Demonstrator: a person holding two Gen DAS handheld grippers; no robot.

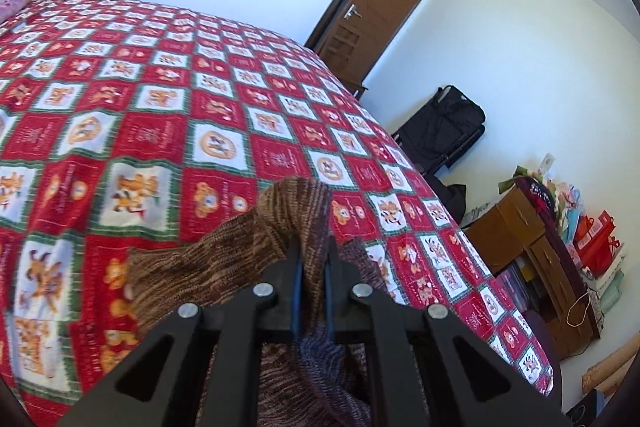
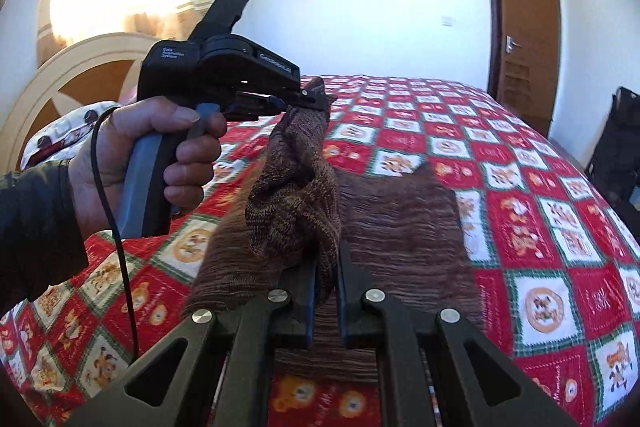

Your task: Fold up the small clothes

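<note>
A brown knit garment (image 2: 400, 223) is lifted above a bed (image 2: 540, 187) spread with a red-and-white checked quilt, its lower part still lying flat on the quilt. The left gripper (image 2: 316, 99), held in a person's hand (image 2: 152, 155), has its jaws clamped on the garment's raised top edge, above the bed's middle. The right gripper (image 2: 328, 267) has its jaws clamped on a bunched fold of the same garment, nearer the bed's foot. In the left wrist view, the left gripper (image 1: 314, 259) pinches the knit fabric (image 1: 240, 251). A brown door (image 2: 524, 27) stands beyond the bed.
</note>
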